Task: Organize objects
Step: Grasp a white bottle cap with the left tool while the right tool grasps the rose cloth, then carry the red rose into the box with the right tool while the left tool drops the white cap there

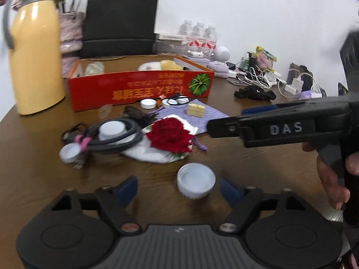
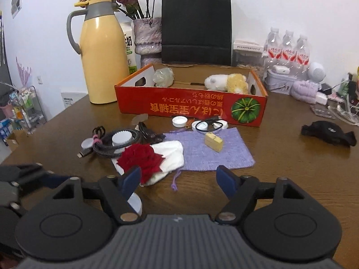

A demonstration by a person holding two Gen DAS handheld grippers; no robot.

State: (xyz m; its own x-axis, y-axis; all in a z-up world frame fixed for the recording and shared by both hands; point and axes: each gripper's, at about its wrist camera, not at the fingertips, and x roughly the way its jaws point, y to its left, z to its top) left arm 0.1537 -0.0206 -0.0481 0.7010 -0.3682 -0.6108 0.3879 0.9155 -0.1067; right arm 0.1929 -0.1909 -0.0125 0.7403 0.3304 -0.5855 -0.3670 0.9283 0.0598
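This looks like a lived-in home room with a cluttered wooden table [image 2: 291, 179] against a white wall. Beyond the fingers stand a yellow thermos [image 2: 102, 51], a vase of dried flowers [image 2: 148, 35], a milk carton [image 2: 129, 44], a black paper bag [image 2: 196, 27] and water bottles [image 2: 288, 47]. Far right of the fingers lie tangled chargers [image 1: 269, 78]; far left stands a stocked wire rack [image 2: 24, 109].

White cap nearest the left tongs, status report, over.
Left tongs open, white cap between the fingers, not gripped. Right tongs open, empty, above red flower cloth. Red box behind; coiled cable clutter left.
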